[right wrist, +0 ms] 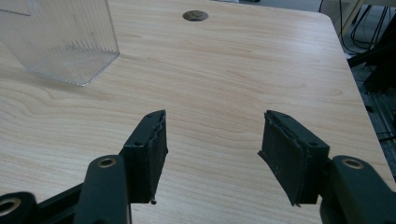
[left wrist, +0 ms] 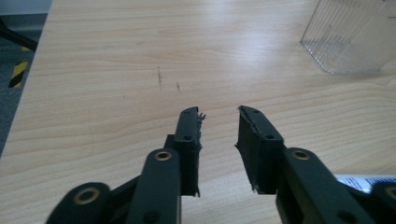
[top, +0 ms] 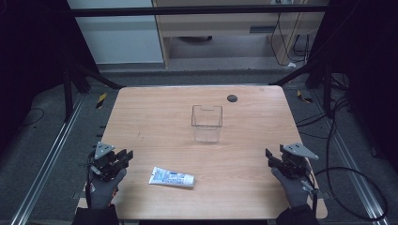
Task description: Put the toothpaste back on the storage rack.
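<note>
Tube (top: 172,177) flat on table (top: 155,117), near front edge, between two grippers.
Left gripper (top: 126,156) open a little, empty; right gripper (top: 269,157) open wide, empty. Clear box (top: 206,123) farther back.

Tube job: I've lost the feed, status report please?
Left gripper and right gripper open, empty. Tube flat near left gripper, untouched. Clear bin upright mid-table. Nothing between.

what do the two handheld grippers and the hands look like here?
Both are black two-jaw tools: left gripper, right gripper. Each carries a grey three-cornered plate with holes. The flat pads have ragged edges. A black cable trails from the right one. Grey knit gloves, dark sleeves.
</note>
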Action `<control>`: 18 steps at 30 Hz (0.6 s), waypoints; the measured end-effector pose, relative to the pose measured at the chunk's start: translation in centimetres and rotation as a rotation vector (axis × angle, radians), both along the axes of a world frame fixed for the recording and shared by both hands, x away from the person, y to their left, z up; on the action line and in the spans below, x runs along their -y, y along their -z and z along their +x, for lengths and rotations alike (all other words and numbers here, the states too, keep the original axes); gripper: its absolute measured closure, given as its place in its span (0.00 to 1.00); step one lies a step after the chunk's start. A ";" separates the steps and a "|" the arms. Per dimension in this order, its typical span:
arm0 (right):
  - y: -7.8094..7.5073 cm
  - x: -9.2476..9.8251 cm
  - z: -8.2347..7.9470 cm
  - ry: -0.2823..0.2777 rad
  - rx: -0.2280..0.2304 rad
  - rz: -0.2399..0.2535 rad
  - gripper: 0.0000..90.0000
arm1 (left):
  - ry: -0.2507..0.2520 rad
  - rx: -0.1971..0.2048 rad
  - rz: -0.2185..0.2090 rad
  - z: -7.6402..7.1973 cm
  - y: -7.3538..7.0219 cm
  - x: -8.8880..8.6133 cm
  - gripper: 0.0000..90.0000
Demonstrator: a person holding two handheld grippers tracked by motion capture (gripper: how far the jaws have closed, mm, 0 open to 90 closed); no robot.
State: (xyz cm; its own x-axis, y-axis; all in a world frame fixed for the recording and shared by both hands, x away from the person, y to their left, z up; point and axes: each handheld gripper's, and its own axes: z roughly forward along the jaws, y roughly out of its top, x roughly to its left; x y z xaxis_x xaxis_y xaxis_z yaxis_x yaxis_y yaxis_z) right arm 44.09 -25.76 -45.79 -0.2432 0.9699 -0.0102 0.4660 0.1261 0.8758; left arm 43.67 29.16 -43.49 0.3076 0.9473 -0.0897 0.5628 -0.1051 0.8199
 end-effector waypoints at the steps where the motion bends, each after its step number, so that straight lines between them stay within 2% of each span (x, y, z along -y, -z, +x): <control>1: 0.0 -0.1 0.0 -0.005 -0.001 0.000 0.45 | 0.006 -0.003 -0.004 -0.1 0.0 0.1 0.80; 3: 0.1 -0.4 -0.1 -0.018 -0.020 0.008 0.44 | 0.028 -0.015 -0.003 -0.3 0.1 0.4 0.83; 7: 0.2 -0.5 -0.1 -0.023 -0.023 -0.002 0.43 | 0.072 -0.036 0.019 -0.6 0.3 1.1 0.88; 8: 0.1 -0.5 -0.2 -0.024 -0.023 0.004 0.43 | 0.097 -0.046 0.025 -0.8 0.4 1.5 0.90; 18: 0.3 -0.8 -0.3 -0.036 -0.027 -0.007 0.41 | 0.183 -0.073 0.054 -1.9 0.8 2.9 0.99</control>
